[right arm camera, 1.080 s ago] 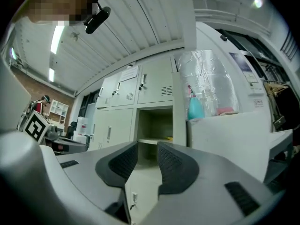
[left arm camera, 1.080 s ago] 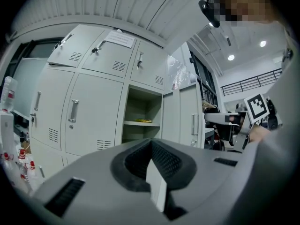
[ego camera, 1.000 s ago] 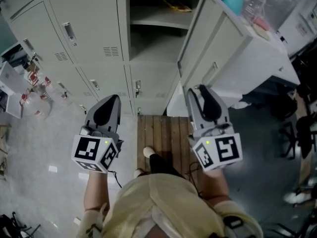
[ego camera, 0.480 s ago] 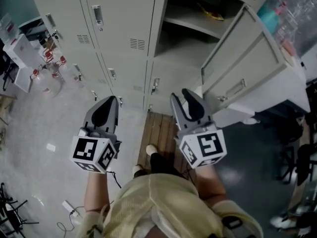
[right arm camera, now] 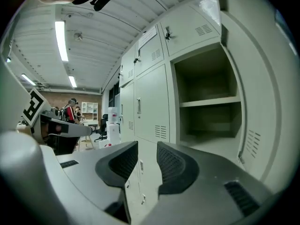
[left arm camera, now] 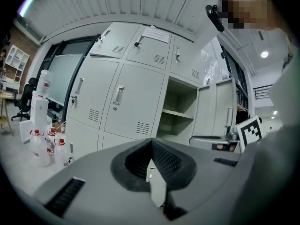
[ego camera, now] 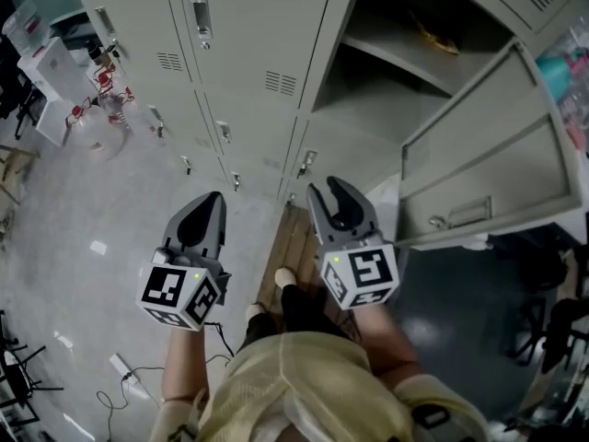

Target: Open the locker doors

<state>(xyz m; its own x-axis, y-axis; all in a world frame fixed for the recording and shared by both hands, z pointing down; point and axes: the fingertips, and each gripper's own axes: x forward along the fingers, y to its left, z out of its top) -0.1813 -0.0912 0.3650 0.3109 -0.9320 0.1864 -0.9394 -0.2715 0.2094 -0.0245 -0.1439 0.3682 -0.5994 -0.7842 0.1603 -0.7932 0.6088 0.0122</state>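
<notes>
You cannot name the small yellow thing [ego camera: 433, 35] near the back edge of the shelf [ego camera: 405, 61]. The lockers [ego camera: 258, 26] are cut off at the top. The print on the sheet [left arm camera: 155, 33] on an upper door is too small to read.

The person wears a pale yellow top [ego camera: 294, 385], dark trousers [ego camera: 300, 308] and light shoes [ego camera: 283, 278]. The left hand-held gripper [ego camera: 210, 199] and right hand-held gripper [ego camera: 329, 190] are grey with black ribbed pads, each carrying a white cube [ego camera: 179, 293] printed with black square markers and a small green light
</notes>
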